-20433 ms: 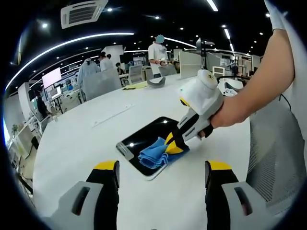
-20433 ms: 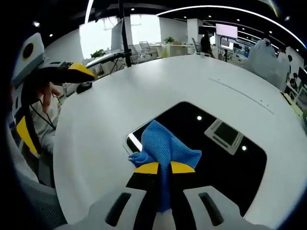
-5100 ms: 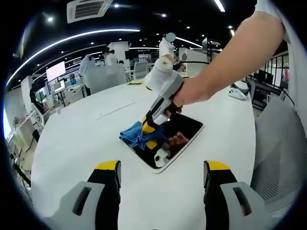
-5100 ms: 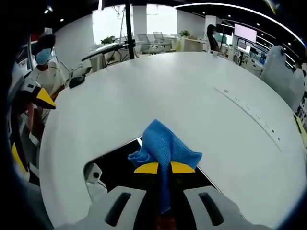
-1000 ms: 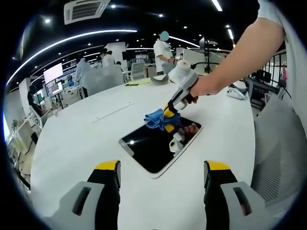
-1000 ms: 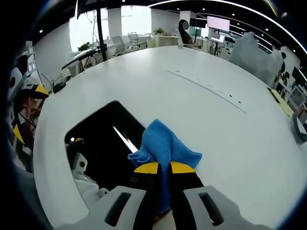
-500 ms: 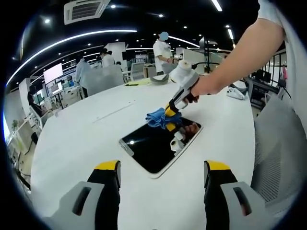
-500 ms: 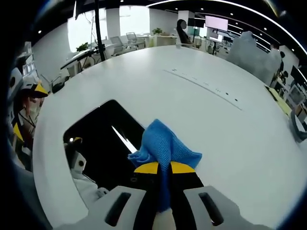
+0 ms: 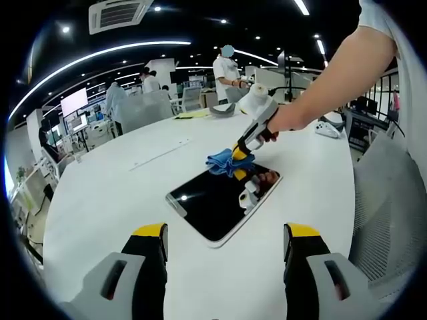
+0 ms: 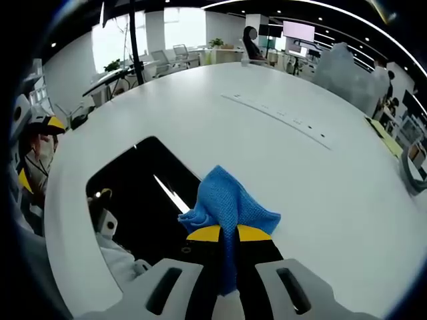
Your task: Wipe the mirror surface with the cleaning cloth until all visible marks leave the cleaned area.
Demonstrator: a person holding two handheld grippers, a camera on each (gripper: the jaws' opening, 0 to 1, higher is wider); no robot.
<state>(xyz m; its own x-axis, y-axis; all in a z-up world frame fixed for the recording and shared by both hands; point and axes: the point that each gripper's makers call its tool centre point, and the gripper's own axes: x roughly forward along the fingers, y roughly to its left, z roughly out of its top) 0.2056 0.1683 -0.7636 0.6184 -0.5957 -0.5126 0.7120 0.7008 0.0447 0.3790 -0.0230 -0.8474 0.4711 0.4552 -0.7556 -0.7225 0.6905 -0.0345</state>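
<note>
Left gripper view: recorded the mirror (image 9: 220, 201), a flat dark rectangle with rounded corners and a thin pale rim, lying glossy and reflective on the smooth white table (image 9: 120, 193). Long axis ran on a diagonal, from a near corner toward lower left up to a far corner toward upper right. Noted the cleaning cloth (image 9: 224, 162), a crumpled blue wad of woven, finely textured fabric, at the far right end of the mirror, pinched in the right gripper (image 9: 240, 160), whose white body was held in a hand (image 9: 288, 119). Saw that gripper's reflection on the glass just below it. Left gripper (image 9: 225, 247) showed black jaws with yellow tips, spread well apart above the bare table short of the mirror, holding nothing. Right gripper view: logged the same cloth (image 10: 229, 203) bunched into a peaked fold, pressed between the right gripper (image 10: 227, 235) yellow-tipped jaws, closed tight on it. Mirror (image 10: 143, 193) lay to the left of the cloth, black and shiny with a bright streak of reflected light. White table (image 10: 300, 153) stretched beyond, matte and rounded at the edge.
</note>
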